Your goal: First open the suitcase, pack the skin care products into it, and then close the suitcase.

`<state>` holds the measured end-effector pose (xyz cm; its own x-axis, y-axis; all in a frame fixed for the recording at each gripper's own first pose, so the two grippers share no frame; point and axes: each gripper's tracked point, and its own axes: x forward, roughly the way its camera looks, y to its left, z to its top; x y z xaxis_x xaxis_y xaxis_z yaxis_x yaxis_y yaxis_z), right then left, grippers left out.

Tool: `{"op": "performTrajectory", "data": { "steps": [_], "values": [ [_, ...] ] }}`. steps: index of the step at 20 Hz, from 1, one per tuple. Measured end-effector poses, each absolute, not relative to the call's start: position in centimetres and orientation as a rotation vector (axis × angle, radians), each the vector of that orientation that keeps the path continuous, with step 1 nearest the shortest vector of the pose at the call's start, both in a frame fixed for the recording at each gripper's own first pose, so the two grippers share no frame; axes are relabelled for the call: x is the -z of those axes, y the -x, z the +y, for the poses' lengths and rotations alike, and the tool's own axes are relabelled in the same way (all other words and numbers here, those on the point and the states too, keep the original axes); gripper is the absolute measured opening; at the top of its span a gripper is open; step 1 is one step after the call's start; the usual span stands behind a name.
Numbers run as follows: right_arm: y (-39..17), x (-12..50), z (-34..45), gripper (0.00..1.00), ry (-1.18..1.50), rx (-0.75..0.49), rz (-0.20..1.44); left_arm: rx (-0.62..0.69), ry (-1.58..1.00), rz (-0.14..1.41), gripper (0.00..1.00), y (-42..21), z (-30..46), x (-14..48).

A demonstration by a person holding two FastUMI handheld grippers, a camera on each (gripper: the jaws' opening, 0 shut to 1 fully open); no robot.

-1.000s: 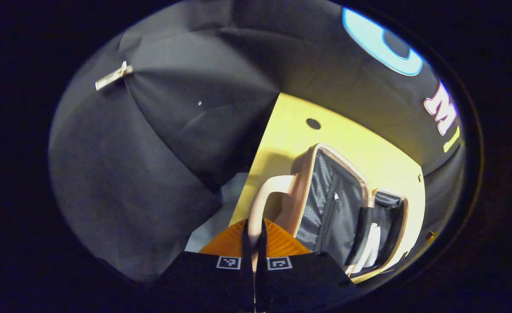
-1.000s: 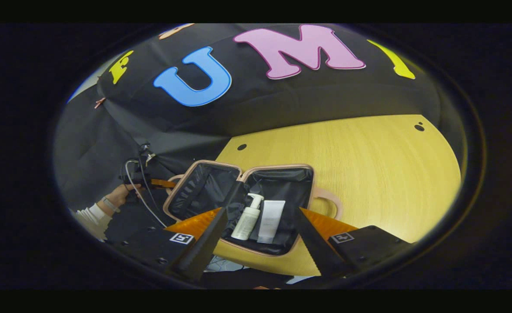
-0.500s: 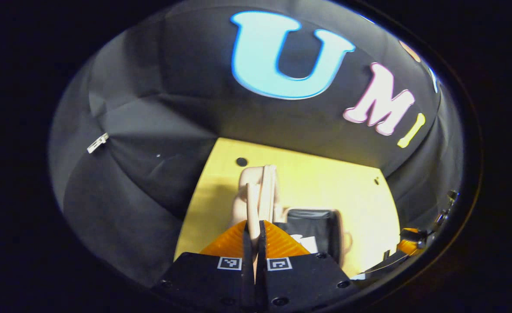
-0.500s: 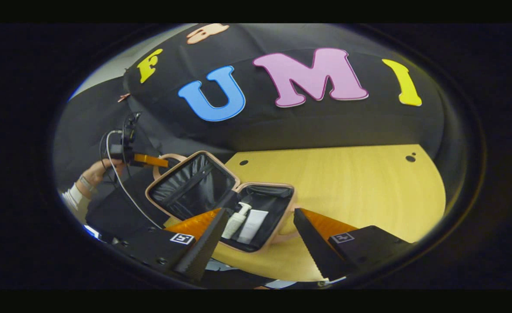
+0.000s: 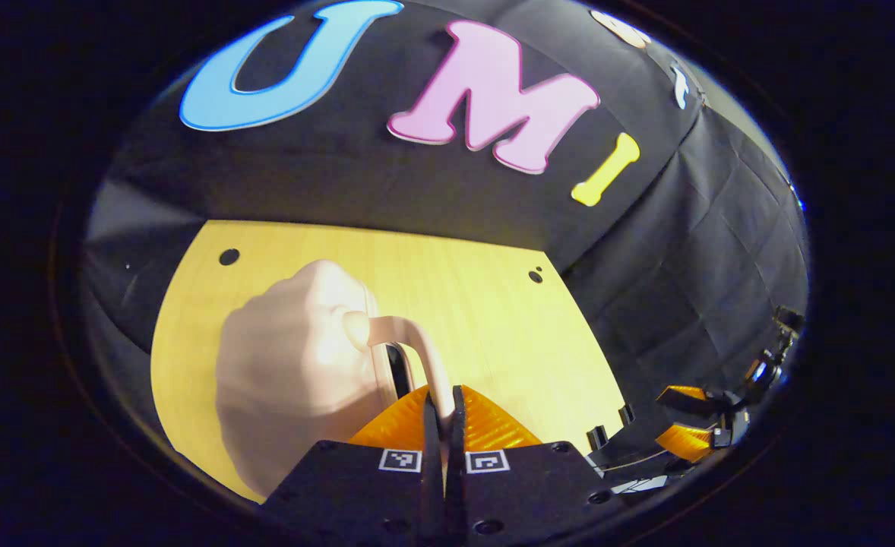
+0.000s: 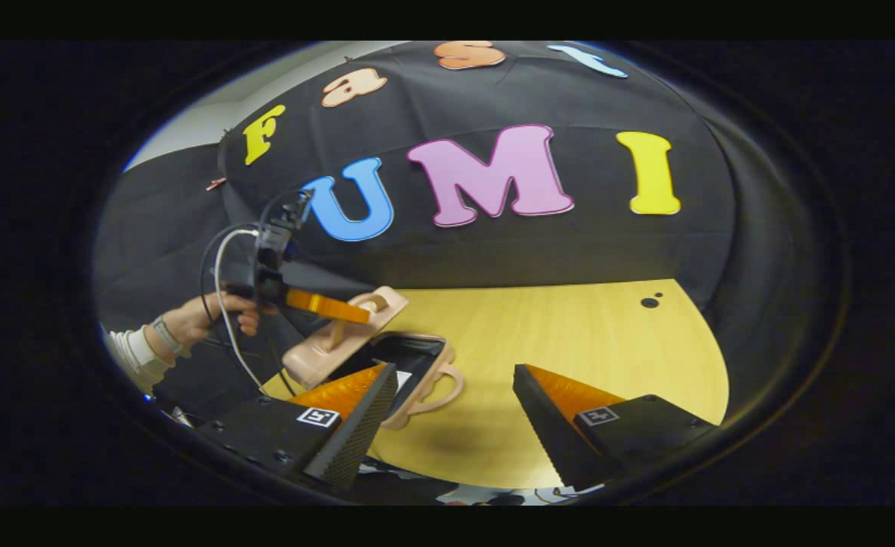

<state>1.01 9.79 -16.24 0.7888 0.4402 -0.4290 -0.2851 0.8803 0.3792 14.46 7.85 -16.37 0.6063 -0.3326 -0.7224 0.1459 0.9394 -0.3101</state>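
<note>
The pink suitcase lid (image 5: pixel 288 372) slants partway down over the base (image 6: pixel 417 357), leaving a wedge-shaped gap. My left gripper (image 5: pixel 444 395) is shut on the lid's pink handle (image 5: pixel 409 338). In the right gripper view the left gripper (image 6: pixel 341 310), held by a hand (image 6: pixel 212 319), grips that handle above the base. The base's own handle (image 6: pixel 436 389) sticks out toward me. The lid hides the skin care products. My right gripper (image 6: pixel 453 380) hangs open and empty, low over the table in front of the suitcase.
The yellow wooden table (image 6: pixel 584 357) stretches to the right of the suitcase, with small holes (image 6: pixel 649 301) near its far edge. A cable (image 6: pixel 223 304) loops from the left gripper. The right gripper (image 5: pixel 660 414) shows open beyond the table's right edge.
The left gripper has swung the lid from lying open, through upright, down over the base. The bottle and tube have gone from sight. The right gripper stayed open and drew back slightly.
</note>
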Motion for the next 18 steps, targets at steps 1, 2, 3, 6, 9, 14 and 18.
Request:
{"op": "performTrajectory", "data": {
  "steps": [1,2,3,6,9,14,18],
  "values": [
    [-0.8,16.5,8.3,0.97,-0.306,-0.374,0.536,0.285,0.198,0.911,0.02,-14.5,6.6,18.8],
    [-0.4,16.8,6.8,0.97,-0.310,-0.351,0.544,0.282,0.184,0.950,0.07,-15.0,5.3,21.8],
    [0.1,17.0,5.4,0.97,-0.309,-0.327,0.552,0.267,0.186,0.988,0.07,-15.4,4.4,24.3],
    [1.1,17.1,1.2,0.97,-0.251,-0.265,0.548,0.243,0.181,1.056,0.03,-15.7,3.4,28.4],
    [2.1,17.0,-0.8,0.97,-0.203,-0.270,0.527,0.238,0.089,1.020,0.09,-16.0,3.5,28.7],
    [2.2,16.7,-1.3,0.97,-0.206,-0.351,0.498,0.154,-0.010,0.971,0.24,-16.3,4.0,28.7],
    [1.7,16.2,-2.2,0.98,-0.187,-0.413,0.465,0.085,-0.049,0.869,0.73,-16.4,4.1,24.9]
  ]
}}
